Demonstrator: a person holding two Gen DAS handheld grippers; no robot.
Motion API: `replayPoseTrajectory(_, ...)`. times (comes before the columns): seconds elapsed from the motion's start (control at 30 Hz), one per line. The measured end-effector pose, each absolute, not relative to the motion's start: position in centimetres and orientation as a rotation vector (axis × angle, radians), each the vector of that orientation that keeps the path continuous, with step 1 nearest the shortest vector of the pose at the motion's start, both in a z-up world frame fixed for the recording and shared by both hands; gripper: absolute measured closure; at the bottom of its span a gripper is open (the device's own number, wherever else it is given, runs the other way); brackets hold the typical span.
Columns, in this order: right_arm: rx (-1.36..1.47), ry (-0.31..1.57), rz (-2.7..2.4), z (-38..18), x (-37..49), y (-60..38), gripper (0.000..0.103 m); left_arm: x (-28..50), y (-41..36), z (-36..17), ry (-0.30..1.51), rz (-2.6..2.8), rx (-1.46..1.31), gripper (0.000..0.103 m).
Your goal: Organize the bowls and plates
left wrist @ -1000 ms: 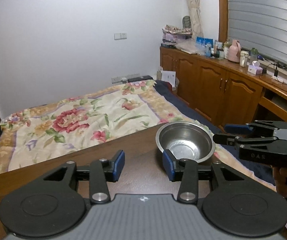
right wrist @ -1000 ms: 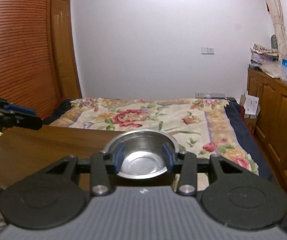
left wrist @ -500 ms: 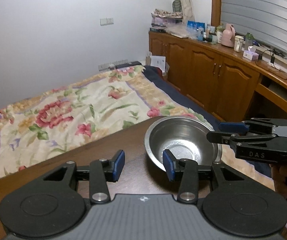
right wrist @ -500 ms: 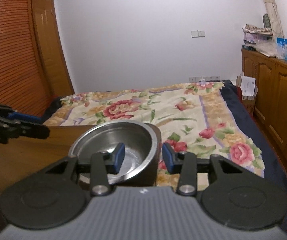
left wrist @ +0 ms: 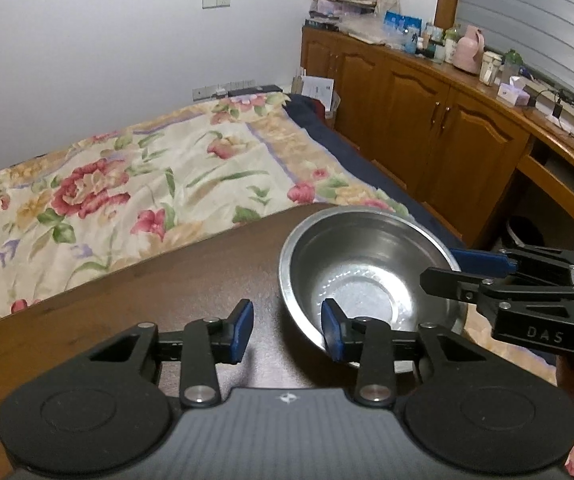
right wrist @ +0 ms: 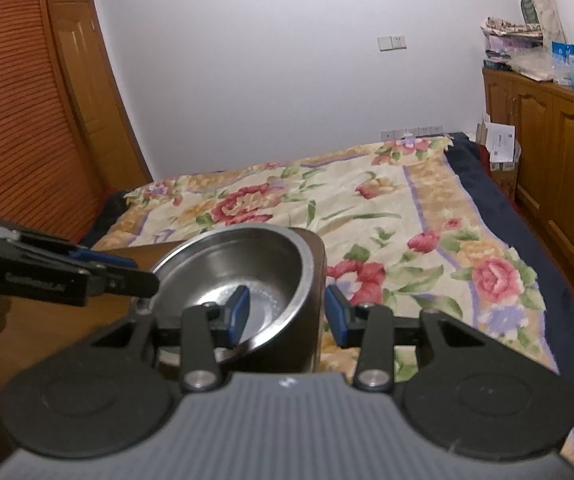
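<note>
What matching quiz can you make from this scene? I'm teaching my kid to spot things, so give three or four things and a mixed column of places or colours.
Things:
1. bowl
2. flask
3. quilt
4. left gripper

Descriptions:
A. pink, on the wooden cabinet top
B. open, with blue-padded fingers, over the table
C. flowered, spread on the bed
D. shiny steel, at the table corner

Pairs: 1-D, 2-A, 3-C, 4-B
</note>
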State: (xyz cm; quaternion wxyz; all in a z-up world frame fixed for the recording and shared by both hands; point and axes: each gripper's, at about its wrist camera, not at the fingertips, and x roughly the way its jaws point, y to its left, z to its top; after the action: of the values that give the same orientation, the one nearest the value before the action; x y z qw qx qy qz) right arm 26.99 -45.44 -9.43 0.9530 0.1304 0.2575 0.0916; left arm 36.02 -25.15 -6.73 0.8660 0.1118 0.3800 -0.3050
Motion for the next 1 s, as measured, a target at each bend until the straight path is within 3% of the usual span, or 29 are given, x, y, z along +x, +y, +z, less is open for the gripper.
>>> replayPoseTrajectory(0.1,0.274,0.537,0.187,-9.6,27.2,-45.4,0.060,36.5,-25.3,-7.2,0.812,-0.649,0.228,0.064)
replayPoseTrajectory(0.2,0.290,0.545,0.192,-9.7,27.3,-45.4,0.061,36.7,-25.4,-7.4,0.825,-0.657,0.214,0.074)
replayPoseTrajectory(0.27,0.308,0.554,0.207,-9.8,27.5,-45.4,0.068,36.8,-25.4,-7.4,0.834,-0.669,0.207,0.082)
replayPoseTrajectory(0.33,0.320,0.563,0.222,-9.9,27.5,-45.3,0.077,36.6,-25.4,-7.4,0.832,-0.668,0.209,0.083)
replayPoseTrajectory(0.47,0.277,0.566,0.224,-9.5,27.1,-44.5,0.081,35.8,-25.1,-6.8,0.814,-0.642,0.238,0.086)
replayPoseTrajectory(1.0,0.238,0.476,0.221,-3.6,24.0,-42.5,0.084,31.1,-21.2,0.0,0.693,-0.647,0.212,0.086)
